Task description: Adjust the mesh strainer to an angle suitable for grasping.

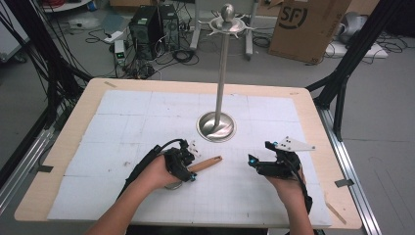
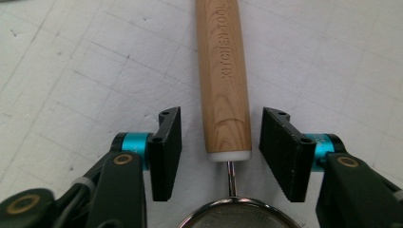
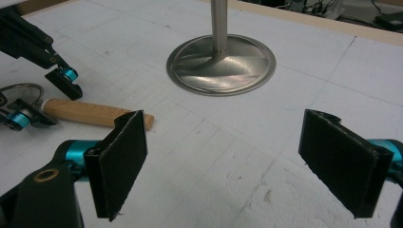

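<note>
Counter [image 1: 122, 105]: white gridded mat, wooden edge.
Left gripper [image 2: 220, 152]: fingers apart, straddling wooden-handled wire strainer [image 2: 223, 80], not gripping.
Right gripper [image 3: 233, 161]: fingers wide, empty.

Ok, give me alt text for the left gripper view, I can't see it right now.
A wooden handle stamped KITCHEN TOOL lies on the white gridded mat between the left gripper's open black jaws, neither touching it. Below, a thin metal stem joins it to a round mesh strainer.
</note>
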Tool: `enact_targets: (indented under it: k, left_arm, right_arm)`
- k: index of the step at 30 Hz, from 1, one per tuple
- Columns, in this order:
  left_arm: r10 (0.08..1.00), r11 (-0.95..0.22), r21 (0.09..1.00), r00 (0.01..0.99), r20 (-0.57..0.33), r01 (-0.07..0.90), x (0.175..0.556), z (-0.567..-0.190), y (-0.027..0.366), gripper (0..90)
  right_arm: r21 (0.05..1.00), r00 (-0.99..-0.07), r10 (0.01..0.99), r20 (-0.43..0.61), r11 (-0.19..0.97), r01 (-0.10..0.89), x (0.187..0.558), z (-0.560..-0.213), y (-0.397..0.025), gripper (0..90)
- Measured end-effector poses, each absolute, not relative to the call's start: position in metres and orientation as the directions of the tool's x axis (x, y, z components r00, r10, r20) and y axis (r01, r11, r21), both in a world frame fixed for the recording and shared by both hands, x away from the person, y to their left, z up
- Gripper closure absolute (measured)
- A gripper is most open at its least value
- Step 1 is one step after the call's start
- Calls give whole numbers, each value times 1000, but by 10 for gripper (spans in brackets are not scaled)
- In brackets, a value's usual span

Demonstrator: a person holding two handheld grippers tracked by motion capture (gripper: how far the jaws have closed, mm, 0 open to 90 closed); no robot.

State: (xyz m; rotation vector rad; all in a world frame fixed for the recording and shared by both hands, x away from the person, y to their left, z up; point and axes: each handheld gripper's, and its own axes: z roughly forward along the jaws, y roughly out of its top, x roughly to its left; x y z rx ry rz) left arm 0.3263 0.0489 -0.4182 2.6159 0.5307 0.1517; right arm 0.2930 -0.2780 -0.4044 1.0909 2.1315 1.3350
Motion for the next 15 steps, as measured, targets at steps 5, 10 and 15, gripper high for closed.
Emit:
enact_targets:
  k: [5, 10, 15]
  left_arm:
    - [380, -842, 415, 925, 3, 345, 331, -416, 44, 483]
    - [368, -848, 411, 930, 3, 335, 331, -416, 43, 522]
    - [345, -856, 410, 938, 0, 315, 328, -415, 42, 616]
  right_arm:
    - [879, -618, 783, 69, 245, 410, 294, -405, -277, 155]
    - [878, -616, 784, 72, 243, 412, 293, -406, -277, 155]
    - [876, -618, 783, 71, 248, 415, 294, -407, -277, 155]
